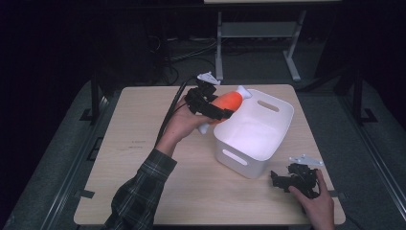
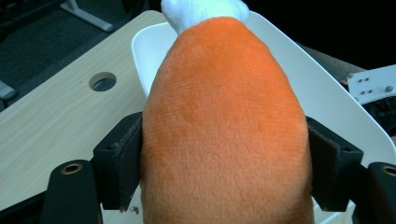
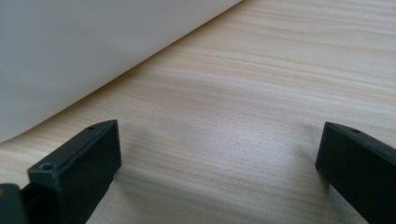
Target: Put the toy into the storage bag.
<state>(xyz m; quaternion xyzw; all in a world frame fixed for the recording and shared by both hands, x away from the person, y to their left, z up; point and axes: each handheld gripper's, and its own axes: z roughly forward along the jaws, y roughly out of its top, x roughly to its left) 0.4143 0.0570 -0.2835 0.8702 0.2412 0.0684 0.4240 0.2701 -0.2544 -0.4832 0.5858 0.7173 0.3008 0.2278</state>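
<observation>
Wooden table (image 1: 143, 143), apparently empty white bin (image 1: 268, 112), orange plush (image 1: 229, 100) clamped above rim

1. A plaid sleeve (image 1: 139, 191) in dark green and grey is worn on the left arm.
2. The left gripper (image 1: 216, 113) is built of black parts, topped by a grey three-cornered plate, and a black cable (image 1: 168, 115) is trailed from it.
3. The right gripper (image 1: 282, 181) is likewise black, with a grey plate on top.
4. Small round screw holes are seen in the black jaws.
</observation>
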